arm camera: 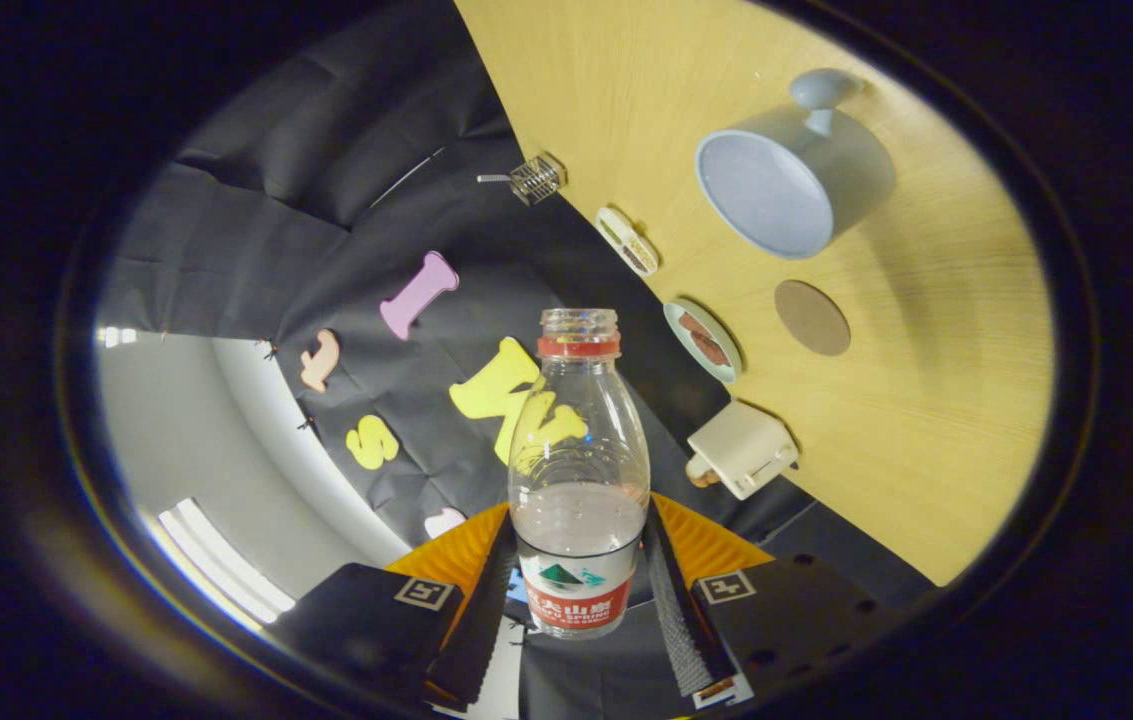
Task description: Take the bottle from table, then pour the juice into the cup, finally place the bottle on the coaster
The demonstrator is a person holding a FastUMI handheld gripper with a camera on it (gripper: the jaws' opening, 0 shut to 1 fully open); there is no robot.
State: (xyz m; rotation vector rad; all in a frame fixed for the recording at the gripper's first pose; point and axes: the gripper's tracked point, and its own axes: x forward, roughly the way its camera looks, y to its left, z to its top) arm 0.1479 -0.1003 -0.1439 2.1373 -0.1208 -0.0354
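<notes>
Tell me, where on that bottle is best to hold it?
Low on its straight body, from both sides, as the gripper does now: its fingers press the label band of the bottle. Higher up it narrows towards the open neck, so a grip would probably slip there.

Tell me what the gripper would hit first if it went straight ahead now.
Likely the booth wall, though depth is unclear. The gripper is shut on the bottle, whose open neck points at the wall; the cup lies off to one side.

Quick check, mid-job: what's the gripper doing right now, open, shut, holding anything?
Gripper: shut on the bottle, both fingers pressing its lower body; bottle uncapped, tilted relative to the table.
</notes>
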